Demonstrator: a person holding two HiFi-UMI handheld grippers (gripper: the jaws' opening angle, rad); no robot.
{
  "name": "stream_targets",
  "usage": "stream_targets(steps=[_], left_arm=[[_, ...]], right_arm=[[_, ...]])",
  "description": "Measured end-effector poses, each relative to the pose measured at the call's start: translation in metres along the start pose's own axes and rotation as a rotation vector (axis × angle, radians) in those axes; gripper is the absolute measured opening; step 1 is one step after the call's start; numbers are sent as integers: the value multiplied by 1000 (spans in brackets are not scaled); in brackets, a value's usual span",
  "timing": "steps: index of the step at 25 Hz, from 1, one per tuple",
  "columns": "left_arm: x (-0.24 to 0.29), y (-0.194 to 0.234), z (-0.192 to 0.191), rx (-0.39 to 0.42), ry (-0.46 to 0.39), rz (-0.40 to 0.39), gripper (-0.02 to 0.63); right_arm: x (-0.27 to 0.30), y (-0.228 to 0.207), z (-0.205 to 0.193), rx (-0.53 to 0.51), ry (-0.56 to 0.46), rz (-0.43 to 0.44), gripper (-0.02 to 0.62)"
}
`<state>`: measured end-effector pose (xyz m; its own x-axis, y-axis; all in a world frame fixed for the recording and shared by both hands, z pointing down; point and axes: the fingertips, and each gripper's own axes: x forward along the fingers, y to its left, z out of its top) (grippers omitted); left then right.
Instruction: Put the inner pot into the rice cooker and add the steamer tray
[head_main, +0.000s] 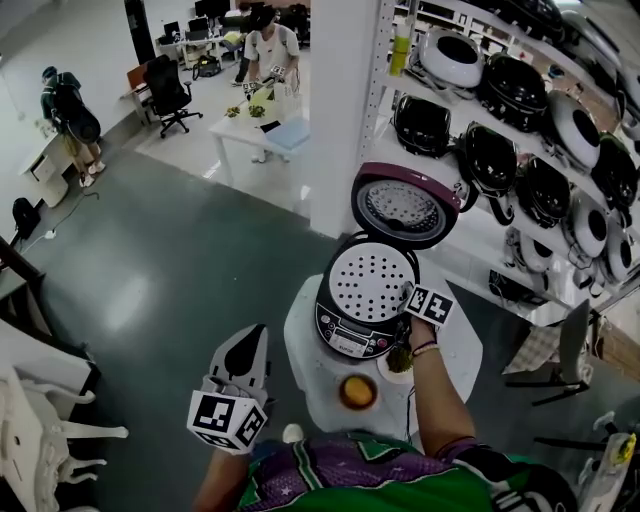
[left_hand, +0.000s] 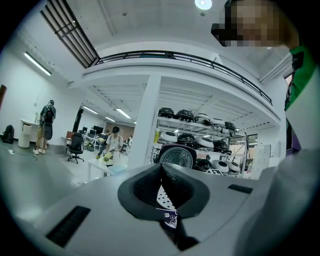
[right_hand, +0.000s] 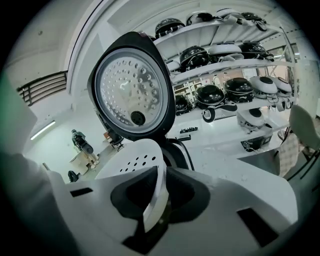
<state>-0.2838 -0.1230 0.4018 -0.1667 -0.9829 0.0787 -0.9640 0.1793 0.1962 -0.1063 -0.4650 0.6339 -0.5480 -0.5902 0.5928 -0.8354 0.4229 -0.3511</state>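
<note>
The rice cooker (head_main: 350, 320) stands on a small white table (head_main: 305, 350) with its lid (head_main: 405, 207) swung up. A white perforated steamer tray (head_main: 370, 280) lies across the cooker's mouth and hides whatever is inside, so the inner pot is out of sight. My right gripper (head_main: 412, 300) is at the tray's right edge. In the right gripper view the tray's thin rim (right_hand: 155, 190) stands between the pads of that gripper (right_hand: 160, 200), with the lid (right_hand: 132, 90) above. My left gripper (head_main: 245, 350) hangs left of the table, shut and empty, and it points level at the cooker (left_hand: 176, 157).
A small bowl with something orange (head_main: 357, 391) sits on the table in front of the cooker. Shelves of other rice cookers (head_main: 520, 130) fill the right side behind a white pillar (head_main: 340, 110). A chair (head_main: 565, 350) stands at the right, and people work at desks far off.
</note>
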Motion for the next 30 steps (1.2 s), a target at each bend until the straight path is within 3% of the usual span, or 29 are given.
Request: stream_targets(steps=[15,26,30], left_arm=[[3,6,3,-23,-14,-87,21],[-35,3,9,-38,-17,-203,21],[-51,3,-6,-51,-1,-270,21]], right_arm=[[-32,-5,-3,22,-42,6,66],[-109,-12,-34,61,-104,-53,66],[-149,-18,-60,97,-131,-77,64]])
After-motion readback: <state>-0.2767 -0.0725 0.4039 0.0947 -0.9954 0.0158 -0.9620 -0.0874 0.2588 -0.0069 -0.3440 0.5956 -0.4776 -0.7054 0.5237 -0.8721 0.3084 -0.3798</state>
